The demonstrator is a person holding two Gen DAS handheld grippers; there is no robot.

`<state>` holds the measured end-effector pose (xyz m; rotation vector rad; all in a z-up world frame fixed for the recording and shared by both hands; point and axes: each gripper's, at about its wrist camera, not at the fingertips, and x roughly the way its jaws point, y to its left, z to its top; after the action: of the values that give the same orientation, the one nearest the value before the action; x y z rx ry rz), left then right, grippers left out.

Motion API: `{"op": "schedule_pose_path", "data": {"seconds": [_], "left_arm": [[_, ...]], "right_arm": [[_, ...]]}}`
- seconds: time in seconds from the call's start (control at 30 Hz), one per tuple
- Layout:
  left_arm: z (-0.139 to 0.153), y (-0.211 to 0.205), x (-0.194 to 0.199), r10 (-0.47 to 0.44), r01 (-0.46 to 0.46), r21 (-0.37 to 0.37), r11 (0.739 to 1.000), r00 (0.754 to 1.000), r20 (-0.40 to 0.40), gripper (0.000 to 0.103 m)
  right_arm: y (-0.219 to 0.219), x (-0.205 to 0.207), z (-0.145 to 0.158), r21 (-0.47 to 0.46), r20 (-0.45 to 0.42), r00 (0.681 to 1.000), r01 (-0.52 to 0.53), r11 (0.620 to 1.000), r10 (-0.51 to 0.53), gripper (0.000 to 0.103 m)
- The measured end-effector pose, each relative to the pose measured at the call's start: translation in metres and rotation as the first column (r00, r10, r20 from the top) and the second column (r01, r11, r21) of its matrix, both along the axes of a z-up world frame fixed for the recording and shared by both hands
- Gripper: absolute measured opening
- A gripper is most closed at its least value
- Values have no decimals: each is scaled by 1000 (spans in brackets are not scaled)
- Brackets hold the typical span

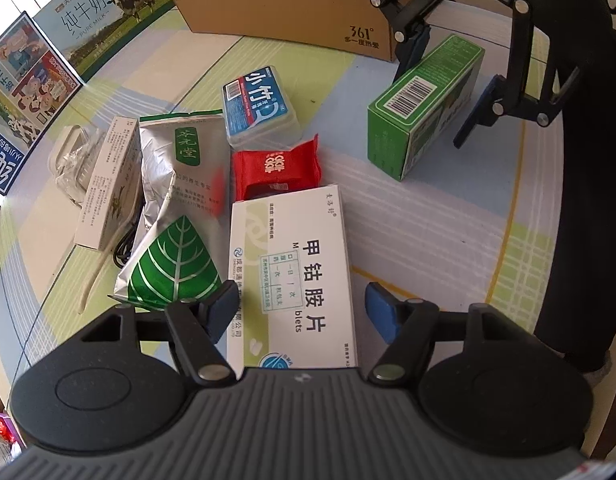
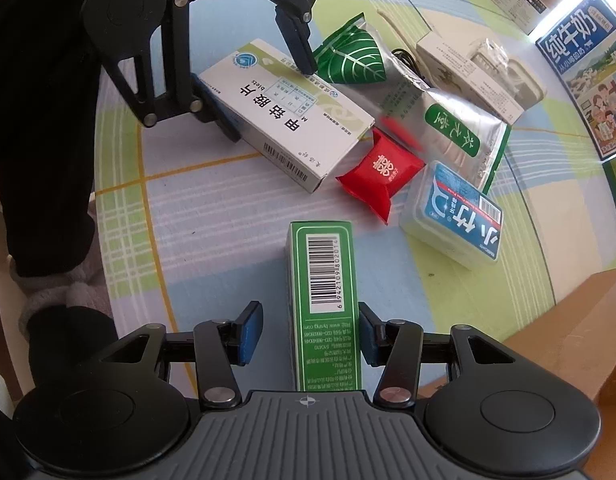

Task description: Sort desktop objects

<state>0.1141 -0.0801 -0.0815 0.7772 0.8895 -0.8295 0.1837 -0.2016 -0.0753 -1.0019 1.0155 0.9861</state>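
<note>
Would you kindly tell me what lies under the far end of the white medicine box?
The white medicine box rests its far end on the red candy packet, covering the packet's near edge. Whether anything else lies beneath the box cannot be seen.

White medicine box (image 1: 295, 276) between open left gripper (image 1: 303, 312) jaws, green box (image 1: 424, 108) beyond

Daylight fills my views, bright and sharp. Glare burns at two o'clock on my right. Fisheye bends every edge.
</note>
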Motion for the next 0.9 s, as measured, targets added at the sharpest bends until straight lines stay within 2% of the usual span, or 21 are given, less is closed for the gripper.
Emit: {"op": "schedule_pose_path", "data": {"seconds": [0.13, 0.2, 0.23, 0.33, 0.43, 0.5, 0.63, 0.7, 0.9], "left_arm": [[3, -1, 2, 9, -9, -10, 1000, 1000, -1, 47], [5, -3, 1, 6, -6, -5, 1000, 1000, 8, 41], [5, -3, 0, 5, -5, -2, 1000, 1000, 12, 37], [8, -4, 0, 8, -8, -19, 1000, 1000, 7, 26], [9, 0, 1, 27, -27, -41, 999, 1000, -11, 25], [10, 4, 3, 42, -43, -57, 997, 999, -18, 28], [9, 7, 6, 55, -54, -36, 998, 998, 16, 56], [7, 7, 10, 51, -51, -25, 998, 999, 10, 64], [-3, 7, 23, 64, -64, -6, 998, 997, -39, 71]], "right_arm": [[0, 0, -2, 4, -13, 1000, 10, 1000, -10, 46], [-2, 0, -2, 9, -22, 1000, 19, 1000, -18, 40], [-2, -1, -2, 10, -24, 999, 23, 1000, -23, 31], [-5, -3, -1, 19, -40, 999, 36, 999, -36, 28], [-7, -7, -1, 18, -40, 999, 35, 999, -34, 28], [-8, -9, -1, 18, -38, 999, 36, 999, -35, 28], [-8, -11, -2, 12, -29, 999, 26, 1000, -26, 28], [-8, -12, -2, 9, -29, 999, 22, 1000, -22, 28], [-7, -9, -4, 19, -42, 999, 33, 999, -32, 31]]}}
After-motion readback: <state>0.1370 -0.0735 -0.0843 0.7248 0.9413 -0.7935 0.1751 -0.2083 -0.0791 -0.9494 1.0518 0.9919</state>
